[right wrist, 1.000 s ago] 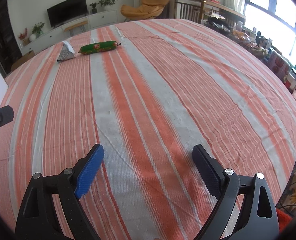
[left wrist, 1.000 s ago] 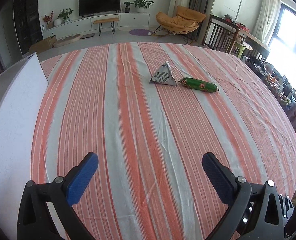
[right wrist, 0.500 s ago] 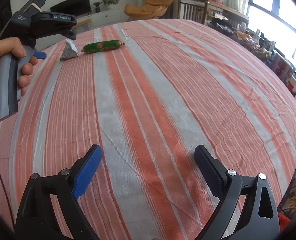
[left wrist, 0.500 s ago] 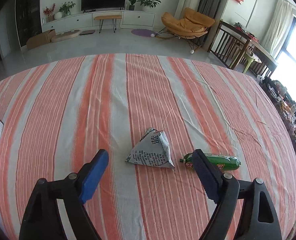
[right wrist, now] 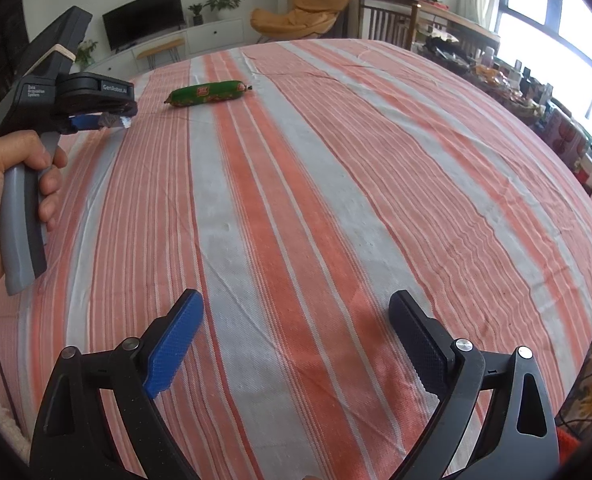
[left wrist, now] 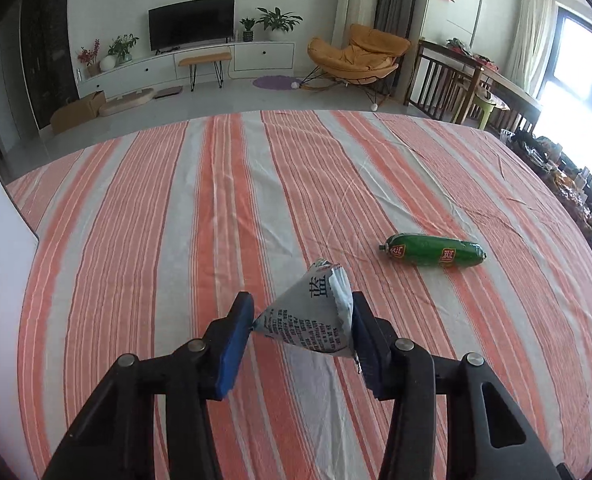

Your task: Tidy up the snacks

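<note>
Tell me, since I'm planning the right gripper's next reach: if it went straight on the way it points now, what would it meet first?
Probably just the striped tablecloth. The right gripper is open and empty, angled down at bare cloth. The green sausage lies far beyond, left of that line; depth is uncertain.

Daylight floods in from the windows at the right, blown out to white glare in both views. The striped table is evenly bright, with soft, faint shadows. Fisheye bending curves the table's edges; dark vignetting fills the corners. Focus is sharp.
</note>
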Tool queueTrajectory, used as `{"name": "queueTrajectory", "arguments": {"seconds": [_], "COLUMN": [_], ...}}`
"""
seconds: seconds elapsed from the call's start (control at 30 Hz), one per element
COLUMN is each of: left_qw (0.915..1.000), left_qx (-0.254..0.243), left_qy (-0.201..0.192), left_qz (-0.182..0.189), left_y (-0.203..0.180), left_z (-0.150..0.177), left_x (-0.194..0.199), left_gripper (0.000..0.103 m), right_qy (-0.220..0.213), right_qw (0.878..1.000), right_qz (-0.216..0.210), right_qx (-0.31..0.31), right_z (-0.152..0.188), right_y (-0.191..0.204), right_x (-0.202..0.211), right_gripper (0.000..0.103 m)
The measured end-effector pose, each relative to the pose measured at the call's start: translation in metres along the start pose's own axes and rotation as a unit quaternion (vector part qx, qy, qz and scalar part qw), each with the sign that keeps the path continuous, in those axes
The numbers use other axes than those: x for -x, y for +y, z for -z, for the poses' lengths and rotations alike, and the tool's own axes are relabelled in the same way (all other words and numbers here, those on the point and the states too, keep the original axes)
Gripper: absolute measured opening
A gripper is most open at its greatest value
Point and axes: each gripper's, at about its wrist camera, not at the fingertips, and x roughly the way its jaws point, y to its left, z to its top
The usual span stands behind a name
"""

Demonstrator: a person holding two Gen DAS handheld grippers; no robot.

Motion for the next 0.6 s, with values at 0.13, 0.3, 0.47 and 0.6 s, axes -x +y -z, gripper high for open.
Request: {"name": "queueTrajectory", "arguments": {"seconds": [0.13,0.3,0.47,0.6], "left_qw": [1.0,0.9996,0.999,0.9993], "left_qx": [-0.004,-0.023,-0.036,-0.036], "left_qy": [0.002,0.015,0.025,0.008], "left_qz": [0.002,0.007,0.01,0.007], "left_y": [0.007,0.005,0.001,0.0], "left_z": [0.043,0.103,0.134,0.139], "left_x": [0.048,0.09,0.095,0.089], "left_gripper": [0.048,0.048,0.048,0.053], "right_qy": [0.0,0.0,0.0,0.0], "right_qw": [1.0,1.0,1.0,1.0], "right_qz": [0.0,0.0,0.0,0.0], "right_qx": [0.0,0.0,0.0,0.001], "right_z": [0.0,0.0,0.0,0.0], "right_y": [0.0,0.0,0.0,0.0], "right_x": [0.0,0.0,0.0,0.0], "right_gripper": [0.096,0.096,0.096,0.096]}}
